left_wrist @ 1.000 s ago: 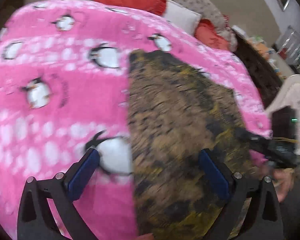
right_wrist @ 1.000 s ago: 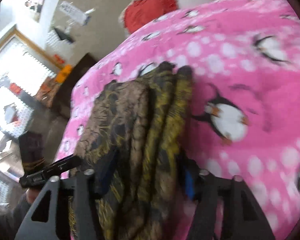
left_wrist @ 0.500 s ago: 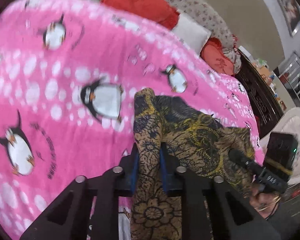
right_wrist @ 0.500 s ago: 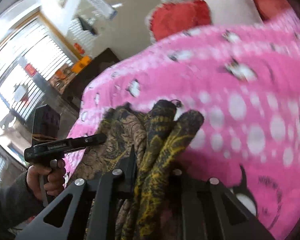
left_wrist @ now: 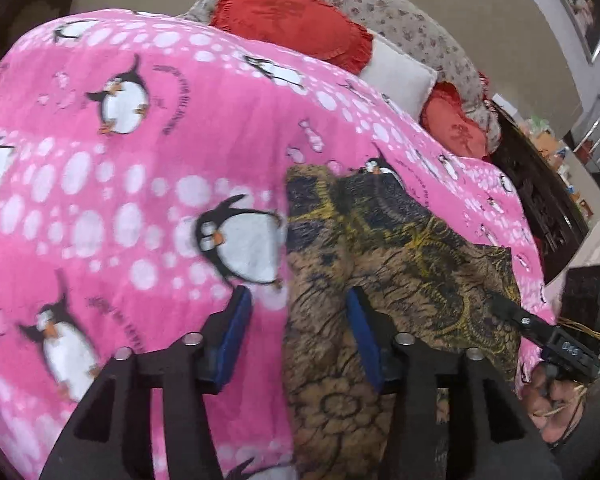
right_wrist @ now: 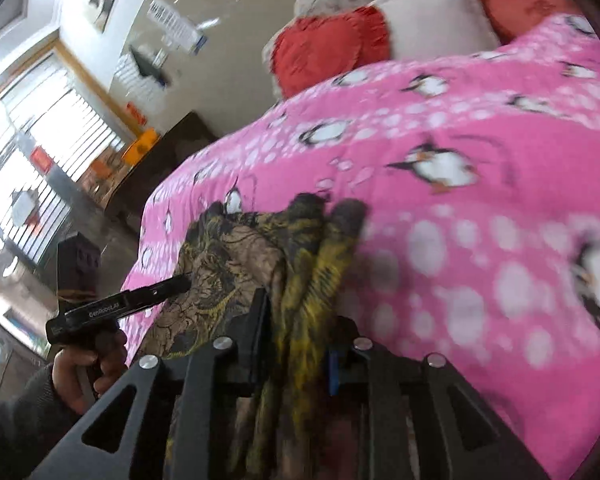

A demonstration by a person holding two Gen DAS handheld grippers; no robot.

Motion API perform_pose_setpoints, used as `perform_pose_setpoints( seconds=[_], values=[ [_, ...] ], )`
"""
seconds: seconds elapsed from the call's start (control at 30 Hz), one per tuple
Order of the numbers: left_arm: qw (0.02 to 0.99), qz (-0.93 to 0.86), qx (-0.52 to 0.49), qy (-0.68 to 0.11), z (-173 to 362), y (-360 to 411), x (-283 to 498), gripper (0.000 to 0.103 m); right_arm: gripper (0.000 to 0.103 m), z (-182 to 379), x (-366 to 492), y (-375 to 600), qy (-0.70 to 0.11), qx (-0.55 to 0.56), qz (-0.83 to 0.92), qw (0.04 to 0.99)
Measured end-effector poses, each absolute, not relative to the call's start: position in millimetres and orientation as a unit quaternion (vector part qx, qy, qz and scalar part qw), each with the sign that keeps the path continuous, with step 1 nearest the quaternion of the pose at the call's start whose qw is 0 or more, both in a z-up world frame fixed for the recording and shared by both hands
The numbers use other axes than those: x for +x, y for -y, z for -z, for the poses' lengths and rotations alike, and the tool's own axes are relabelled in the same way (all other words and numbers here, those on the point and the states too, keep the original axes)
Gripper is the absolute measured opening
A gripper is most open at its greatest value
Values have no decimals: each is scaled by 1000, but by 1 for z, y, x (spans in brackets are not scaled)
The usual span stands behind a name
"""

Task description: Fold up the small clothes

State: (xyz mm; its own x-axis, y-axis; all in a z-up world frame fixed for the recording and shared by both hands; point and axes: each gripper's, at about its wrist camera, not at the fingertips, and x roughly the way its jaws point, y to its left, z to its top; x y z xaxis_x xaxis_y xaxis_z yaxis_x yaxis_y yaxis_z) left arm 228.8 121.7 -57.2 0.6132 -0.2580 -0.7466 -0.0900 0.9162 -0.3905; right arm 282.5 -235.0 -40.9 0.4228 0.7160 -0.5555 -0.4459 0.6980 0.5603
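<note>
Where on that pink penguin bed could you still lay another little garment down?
The pink blanket lies bare left of the patterned cloth, and between it and the red pillows. It is crowded around the cloth, where the left gripper and right gripper work.

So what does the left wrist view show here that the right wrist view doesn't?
Only the left wrist view shows the left hand-held gripper open, straddling the brown patterned garment's edge. Only the right wrist view shows the right hand-held gripper shut on bunched folds of that garment, plus bright windows. Both show the pink penguin blanket and red cushions.
</note>
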Motion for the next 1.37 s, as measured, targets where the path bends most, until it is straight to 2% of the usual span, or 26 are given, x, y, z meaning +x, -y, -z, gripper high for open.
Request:
perform_pose_setpoints(
  seconds=[0.2, 0.27, 0.3, 0.33, 0.37, 0.4, 0.43, 0.6, 0.9, 1.37],
  values=[
    [876, 15, -162, -454, 26, -120, 181, 33, 29, -2, 221, 257, -402, 138, -319, 847],
    [882, 10, -143, -449, 15, -107, 150, 35, 36, -17, 189, 255, -410, 113, -314, 849],
    [885, 8, -135, -446, 12, -101, 134, 44, 38, -23, 173, 252, -407, 99, -313, 852],
    [886, 6, -125, -447, 9, -94, 119, 60, 44, -28, 160, 250, -402, 84, -308, 858],
    [886, 9, -119, -448, 8, -83, 104, 67, 52, -33, 138, 250, -391, 61, -301, 867],
    [887, 10, -117, -447, 8, -78, 91, 81, 54, -37, 125, 245, -387, 43, -293, 873],
    [885, 11, -116, -452, 9, -70, 80, 87, 56, -39, 110, 240, -387, 17, -279, 879],
    [876, 0, -101, -471, 10, -28, 41, 87, 56, -43, 58, 229, -402, -74, -192, 892],
    [893, -25, -58, -445, -32, 14, 16, 87, 56, -72, 11, 248, -387, -68, -175, 903],
    [904, -27, -46, -425, -46, 25, -4, 87, 56, -85, 3, 248, -374, -56, -176, 909]
  ],
)
